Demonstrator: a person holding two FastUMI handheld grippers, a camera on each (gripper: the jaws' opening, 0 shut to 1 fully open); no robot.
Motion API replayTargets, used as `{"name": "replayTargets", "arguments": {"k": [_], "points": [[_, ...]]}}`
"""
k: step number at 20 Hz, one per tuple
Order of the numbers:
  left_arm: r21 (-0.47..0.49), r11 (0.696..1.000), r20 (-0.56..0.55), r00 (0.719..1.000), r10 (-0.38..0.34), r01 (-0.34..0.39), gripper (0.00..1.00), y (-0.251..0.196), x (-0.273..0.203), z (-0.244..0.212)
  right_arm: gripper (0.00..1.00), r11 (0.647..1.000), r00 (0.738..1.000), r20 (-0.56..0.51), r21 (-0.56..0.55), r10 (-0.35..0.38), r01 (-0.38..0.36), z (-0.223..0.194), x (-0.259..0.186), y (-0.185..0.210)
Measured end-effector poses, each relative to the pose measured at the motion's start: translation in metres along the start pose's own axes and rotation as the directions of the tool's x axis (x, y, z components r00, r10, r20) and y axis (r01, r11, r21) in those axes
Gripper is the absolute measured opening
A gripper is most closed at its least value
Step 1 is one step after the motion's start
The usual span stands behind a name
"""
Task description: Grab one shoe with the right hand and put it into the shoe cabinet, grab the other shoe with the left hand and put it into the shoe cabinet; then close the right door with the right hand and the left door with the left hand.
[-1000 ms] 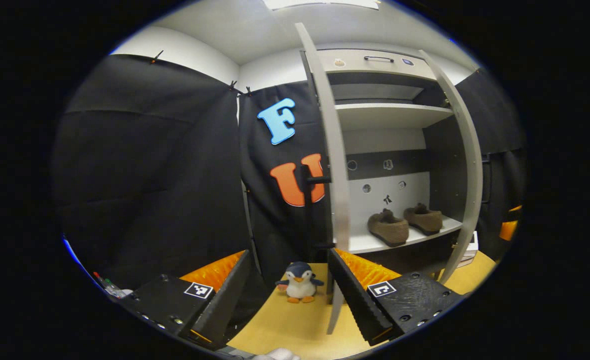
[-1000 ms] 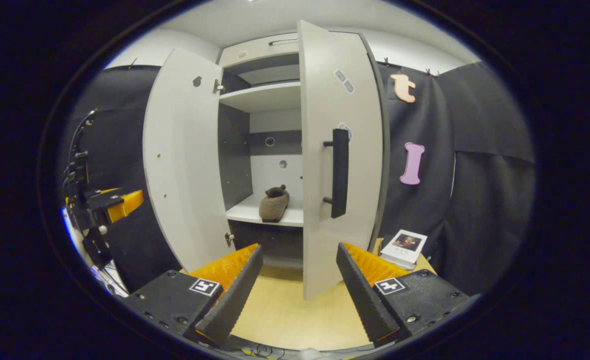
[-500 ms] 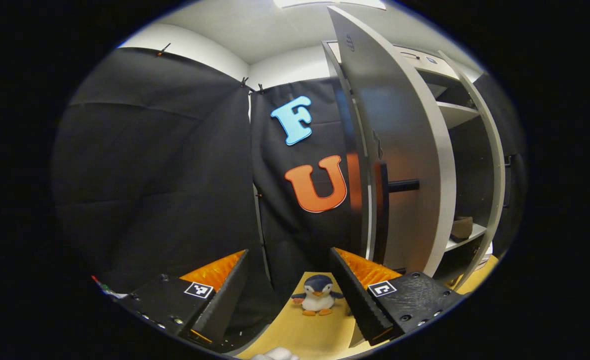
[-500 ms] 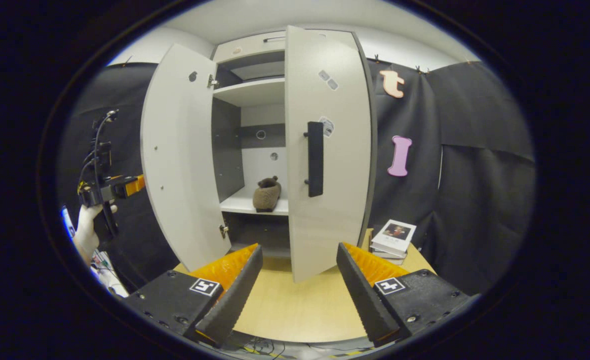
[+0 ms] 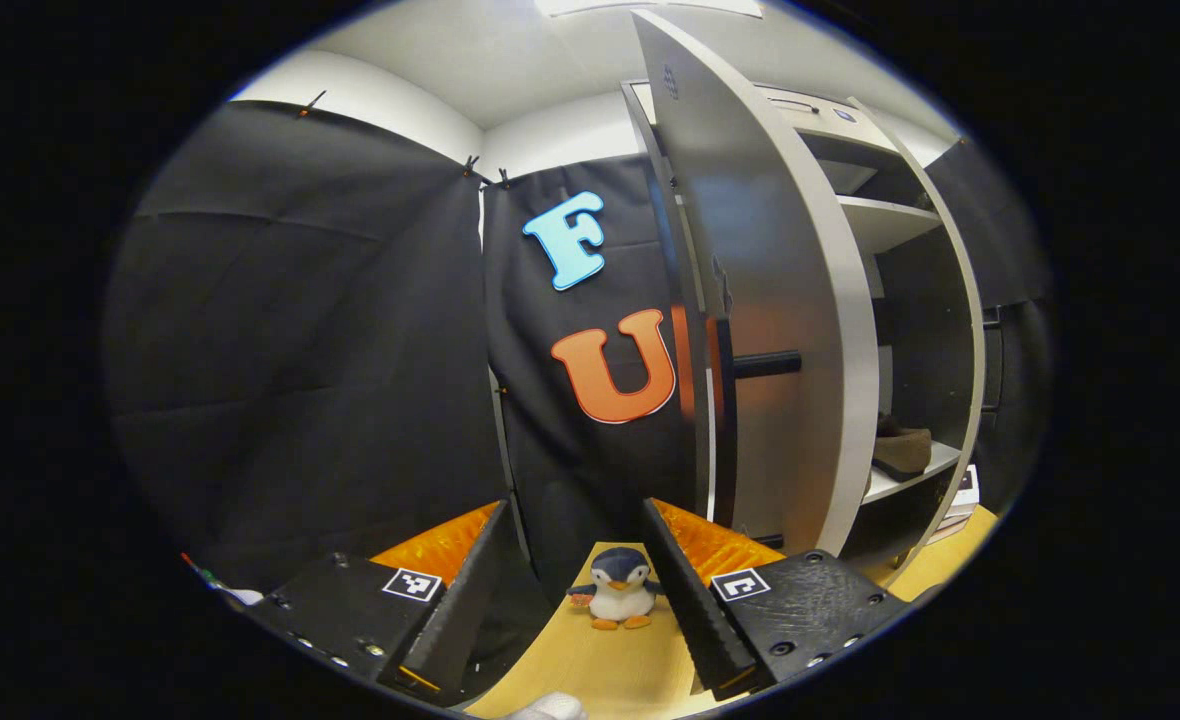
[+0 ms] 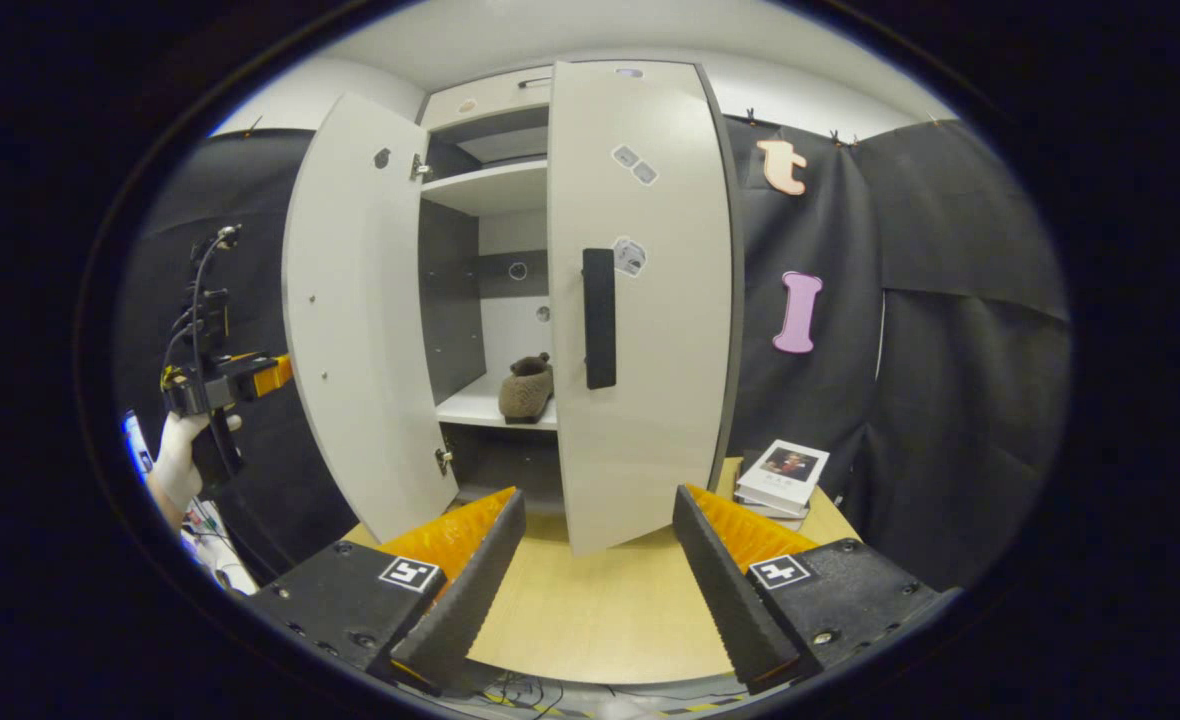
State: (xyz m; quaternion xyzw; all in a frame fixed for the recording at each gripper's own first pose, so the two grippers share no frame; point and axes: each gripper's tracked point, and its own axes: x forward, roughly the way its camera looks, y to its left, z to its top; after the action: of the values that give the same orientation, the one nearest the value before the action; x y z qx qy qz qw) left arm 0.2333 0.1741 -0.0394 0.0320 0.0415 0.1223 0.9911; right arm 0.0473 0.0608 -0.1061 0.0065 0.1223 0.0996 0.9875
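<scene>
Right gripper view: my right claw (image 6: 595, 560) gapes wide, holding nothing, over the bench (image 6: 600, 620); at 12 o'clock the right door (image 6: 640, 300) stands nearly shut, a shoe (image 6: 527, 388) shelved inside the cabinet (image 6: 490, 190). My left claw (image 5: 570, 590) also gapes empty beside the left door (image 5: 780, 300).

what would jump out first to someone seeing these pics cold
The tall pale cabinet dominates the right gripper view, its left door swung wide and its right door nearly shut. In the gap between them a brown shoe sits on the shelf. In the left gripper view a toy penguin stands on the yellow table between the open left tongs.
</scene>
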Motion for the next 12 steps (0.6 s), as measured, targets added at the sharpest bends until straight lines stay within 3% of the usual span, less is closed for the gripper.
{"name": "replayTargets", "arguments": {"k": [1,6,12], "points": [[-0.011,1.000,0.004,1.000,0.002,-0.002,0.83,-0.003,-0.002,0.004,0.98,1.000,1.000,0.002,-0.001,0.001,-0.001,0.001,-0.001,-0.004],[-0.003,1.000,0.018,1.000,-0.009,0.009,0.83,-0.032,-0.010,0.011,0.96,1.000,1.000,0.005,0.006,-0.004,0.004,0.003,-0.004,-0.027],[0.018,0.992,0.030,0.992,-0.122,0.122,0.83,-0.110,-0.011,0.023,0.98,1.000,1.000,-0.003,0.006,-0.010,0.010,0.003,-0.009,-0.049]]}}
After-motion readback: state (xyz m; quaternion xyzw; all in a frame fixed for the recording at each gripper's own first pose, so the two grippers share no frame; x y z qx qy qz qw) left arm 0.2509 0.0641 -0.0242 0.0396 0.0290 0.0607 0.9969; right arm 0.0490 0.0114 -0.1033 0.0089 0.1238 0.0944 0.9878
